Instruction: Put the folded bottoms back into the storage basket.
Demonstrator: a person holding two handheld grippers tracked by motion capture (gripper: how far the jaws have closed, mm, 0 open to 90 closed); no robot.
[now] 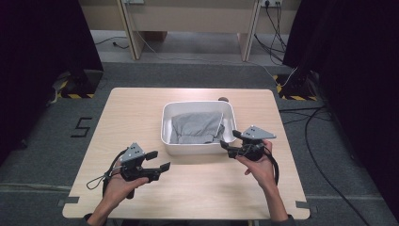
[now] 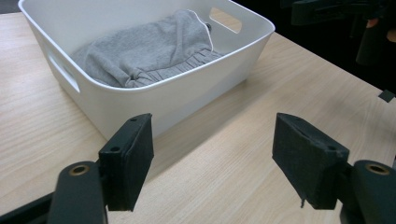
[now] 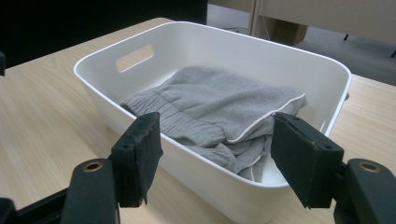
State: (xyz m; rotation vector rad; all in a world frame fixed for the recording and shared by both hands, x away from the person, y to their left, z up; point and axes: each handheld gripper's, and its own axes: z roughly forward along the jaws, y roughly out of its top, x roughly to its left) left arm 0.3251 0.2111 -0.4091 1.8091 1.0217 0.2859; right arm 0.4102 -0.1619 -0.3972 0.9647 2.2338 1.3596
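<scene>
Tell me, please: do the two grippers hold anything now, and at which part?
Nothing is held. The left gripper has open jaws over bare table. The right gripper has open jaws at the white tub, not touching the grey garment.

Black hand-held gripper, grey three-cornered plates, brass-ringed screw holes, trailing black cables

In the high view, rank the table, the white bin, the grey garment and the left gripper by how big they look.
1. Table, by far the largest.
2. White bin.
3. Grey garment, lying folded inside the bin.
4. Left gripper, smallest; it sits nearer the camera, so its true size against the garment is unsure.
</scene>
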